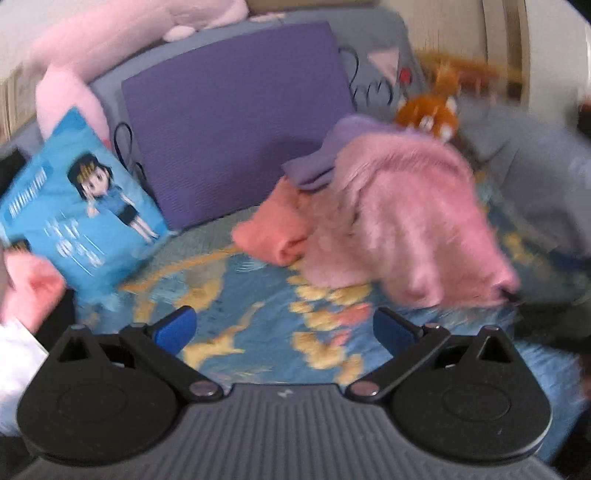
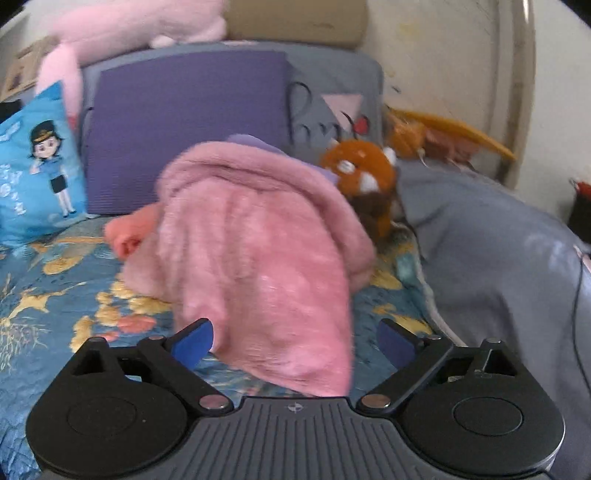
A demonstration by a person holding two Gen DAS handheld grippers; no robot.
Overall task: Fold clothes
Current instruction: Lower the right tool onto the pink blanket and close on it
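A fluffy pink garment lies in a heap on the blue patterned bedspread, over an orange-pink garment and a purple garment. My left gripper is open and empty, low over the bedspread, left of and nearer than the heap. In the right wrist view the pink garment hangs down between the open blue pads of my right gripper; the pads stand apart from it. The orange-pink garment pokes out at its left.
A purple cushion and a blue cartoon pillow lean at the back. An orange plush toy sits right of the heap. A grey-blue quilt is bunched at the right. A pink plush lies on top behind.
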